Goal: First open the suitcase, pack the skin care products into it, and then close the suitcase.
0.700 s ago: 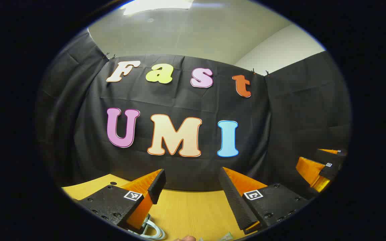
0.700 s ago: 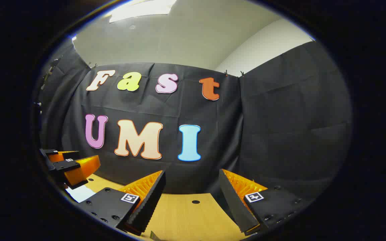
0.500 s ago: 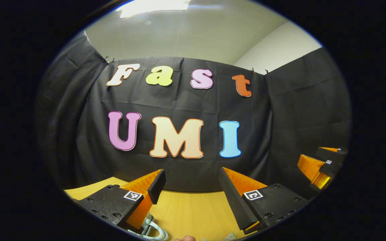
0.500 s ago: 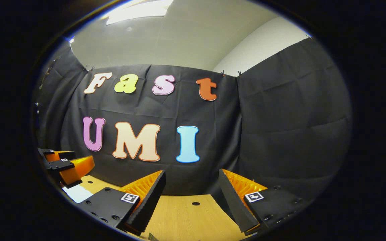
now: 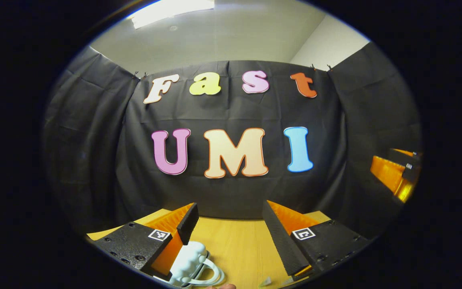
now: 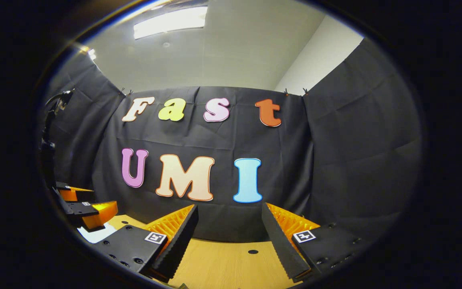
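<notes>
In the left gripper view, a white bumpy-shelled case with a loop handle [image 5: 193, 265], seemingly the suitcase, stands on the wooden table [image 5: 235, 241], just beside my left finger. My left gripper [image 5: 229, 208] is open above the table with nothing between its fingers. My right gripper [image 6: 229, 208] is also open and holds nothing, over bare table [image 6: 223, 265]. The right gripper [image 5: 397, 172] hangs at the far right edge of the left gripper view. The left gripper [image 6: 82, 202] is at the far left of the right gripper view, above a white patch [image 6: 92, 233].
Black cloth walls close the booth behind and to both sides of the table. A small pale corner of something [image 5: 265, 282] and a fingertip [image 5: 223, 286] peek in at the bottom edge. A small hole [image 6: 252, 252] marks the tabletop.
The left gripper's view has dipped and swung left, bringing much more of the white case into sight. The right gripper's view has tilted slightly upward. Both grippers stay open.
</notes>
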Motion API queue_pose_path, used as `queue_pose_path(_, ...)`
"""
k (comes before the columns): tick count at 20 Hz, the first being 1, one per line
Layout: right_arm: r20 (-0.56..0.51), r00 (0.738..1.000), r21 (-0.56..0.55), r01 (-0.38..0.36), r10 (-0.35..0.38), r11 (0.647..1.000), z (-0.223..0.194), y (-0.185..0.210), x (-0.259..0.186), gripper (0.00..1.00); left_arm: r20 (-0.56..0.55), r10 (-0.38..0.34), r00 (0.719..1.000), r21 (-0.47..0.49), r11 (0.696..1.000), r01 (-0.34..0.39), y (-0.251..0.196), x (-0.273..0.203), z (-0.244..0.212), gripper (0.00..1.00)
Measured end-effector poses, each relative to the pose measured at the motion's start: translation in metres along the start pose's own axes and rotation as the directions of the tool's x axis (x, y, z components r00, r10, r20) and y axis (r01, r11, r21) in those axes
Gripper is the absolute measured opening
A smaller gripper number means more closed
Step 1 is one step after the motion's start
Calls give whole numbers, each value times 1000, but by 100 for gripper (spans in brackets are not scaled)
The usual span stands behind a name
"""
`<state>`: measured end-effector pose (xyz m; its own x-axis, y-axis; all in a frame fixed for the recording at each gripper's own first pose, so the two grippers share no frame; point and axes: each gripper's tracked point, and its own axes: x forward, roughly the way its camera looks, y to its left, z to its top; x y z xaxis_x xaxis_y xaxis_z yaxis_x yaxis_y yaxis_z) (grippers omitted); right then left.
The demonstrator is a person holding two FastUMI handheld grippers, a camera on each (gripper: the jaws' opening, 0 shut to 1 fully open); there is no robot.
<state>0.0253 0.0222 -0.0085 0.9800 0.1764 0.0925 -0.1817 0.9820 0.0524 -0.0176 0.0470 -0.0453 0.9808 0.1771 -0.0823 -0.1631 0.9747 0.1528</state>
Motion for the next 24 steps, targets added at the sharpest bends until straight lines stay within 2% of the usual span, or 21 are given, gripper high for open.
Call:
queue_pose_path(5,-16,999,40,45,-44,998,-8,20,3,98,-91,-32,995,1,999,32,20,13,-35,94)
queue_pose_path(9,-52,997,16,58,-57,998,-18,37,0,98,-223,-73,972,-26,997,69,30,19,-81,95)
queue_pose_path(14,-122,990,-18,76,-77,997,-35,38,0,98,-383,-98,918,-72,994,76,30,16,-136,95)
queue_pose_path(19,-153,982,-55,99,-106,994,-45,27,2,98,-482,-127,867,-67,992,108,17,11,-179,95)
queue_pose_path(24,-157,981,-87,100,-113,991,-46,21,5,98,-567,-124,815,-79,992,96,10,9,-215,95)
